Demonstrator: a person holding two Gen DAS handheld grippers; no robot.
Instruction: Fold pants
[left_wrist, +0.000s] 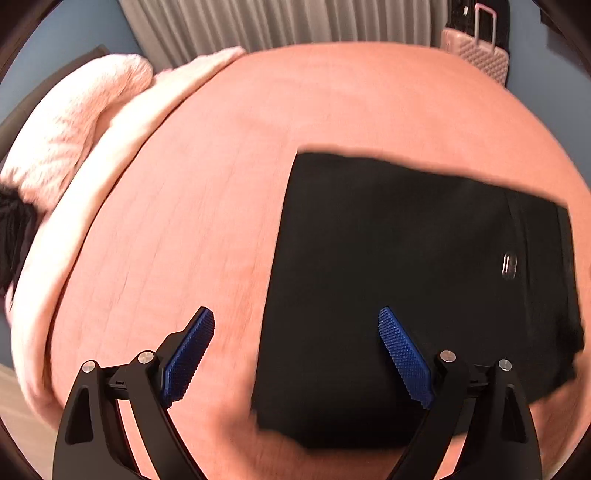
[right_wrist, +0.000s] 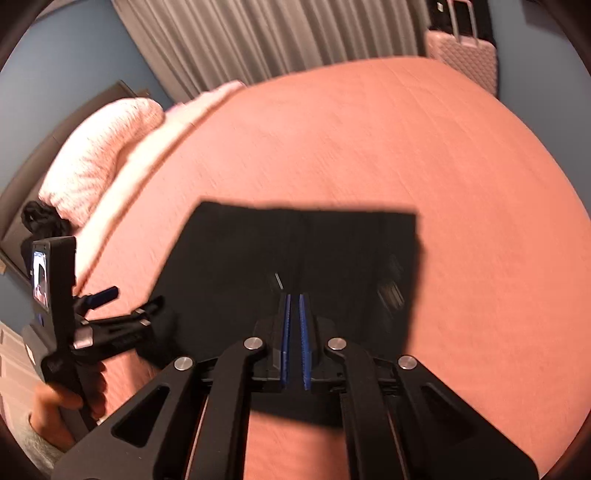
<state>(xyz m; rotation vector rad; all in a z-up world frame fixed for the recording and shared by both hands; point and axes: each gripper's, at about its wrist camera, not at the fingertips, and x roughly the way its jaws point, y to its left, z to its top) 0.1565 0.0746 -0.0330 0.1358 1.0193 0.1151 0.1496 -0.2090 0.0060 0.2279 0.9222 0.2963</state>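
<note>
Black pants (left_wrist: 406, 277) lie folded into a flat rectangle on the salmon bedspread (left_wrist: 258, 129). My left gripper (left_wrist: 295, 314) hovers open above their left edge, one blue pad over the bedspread, the other over the cloth, nothing between them. In the right wrist view the pants (right_wrist: 251, 251) lie just ahead of my right gripper (right_wrist: 294, 298), which is shut above them with only a thin slit between its blue pads and no cloth in it. A hand (right_wrist: 62, 398) holds the left gripper (right_wrist: 129, 301) at the pants' left side.
A fluffy pink pillow (left_wrist: 74, 129) and a pale folded blanket (left_wrist: 122, 155) line the bed's left end, with a black item (left_wrist: 14, 229) beside them. A pink suitcase (left_wrist: 476, 55) stands past the far corner before grey curtains (left_wrist: 277, 22). Bare bedspread (right_wrist: 461, 184) stretches right of the pants.
</note>
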